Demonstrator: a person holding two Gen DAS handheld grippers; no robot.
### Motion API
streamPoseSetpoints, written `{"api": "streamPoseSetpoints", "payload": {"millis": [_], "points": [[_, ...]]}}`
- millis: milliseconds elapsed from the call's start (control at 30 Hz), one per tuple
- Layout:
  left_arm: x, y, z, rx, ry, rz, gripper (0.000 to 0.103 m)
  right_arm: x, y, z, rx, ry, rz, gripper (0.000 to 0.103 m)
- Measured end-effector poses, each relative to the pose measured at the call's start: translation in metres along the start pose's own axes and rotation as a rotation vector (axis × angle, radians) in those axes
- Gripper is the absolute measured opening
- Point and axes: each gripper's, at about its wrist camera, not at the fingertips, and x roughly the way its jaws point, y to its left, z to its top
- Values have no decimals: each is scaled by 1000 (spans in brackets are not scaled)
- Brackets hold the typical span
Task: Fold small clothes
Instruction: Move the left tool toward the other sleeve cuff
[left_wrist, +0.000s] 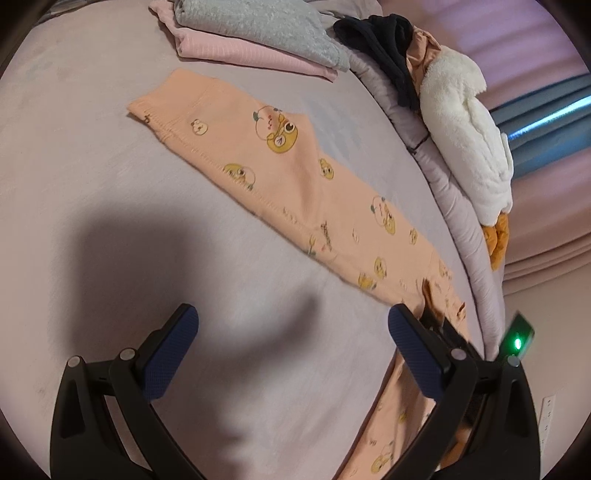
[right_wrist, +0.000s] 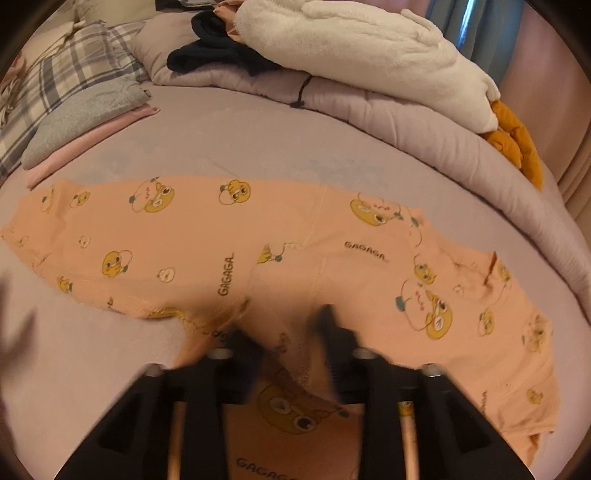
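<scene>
Here, from the left wrist, the pants (left_wrist: 295, 173) lie flat on the bed (left_wrist: 92, 184), long axis running from the far waistband down to the right finger of the left tongs (left_wrist: 293, 325). Those tongs hang open and empty, left of the pants.

From the right wrist, the pants (right_wrist: 258, 236) stretch crosswise. The right tongs (right_wrist: 286, 328) sit nearer, blurred, seemingly pinching the near edge, though I cannot tell for sure.
</scene>
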Motion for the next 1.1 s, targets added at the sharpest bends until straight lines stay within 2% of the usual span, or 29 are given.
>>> {"api": "streamPoseSetpoints", "payload": {"millis": [167, 267, 567, 1000, 1100], "points": [[11, 2, 17, -33, -23, -3, 103, -20, 7, -4, 3, -73, 27, 46], [14, 4, 24, -55, -40, -8, 103, -38, 8, -12, 31, -100, 91, 46], [18, 6, 37, -84, -86, -7, 103, -57, 5, -18, 58, -120, 173, 46], [16, 14, 53, -137, -125, -19, 102, -61, -3, -21, 91, -128, 183, 46], [11, 25, 59, -182, -136, -61, 102, -60, -5, -22, 102, -124, 191, 46]]}}
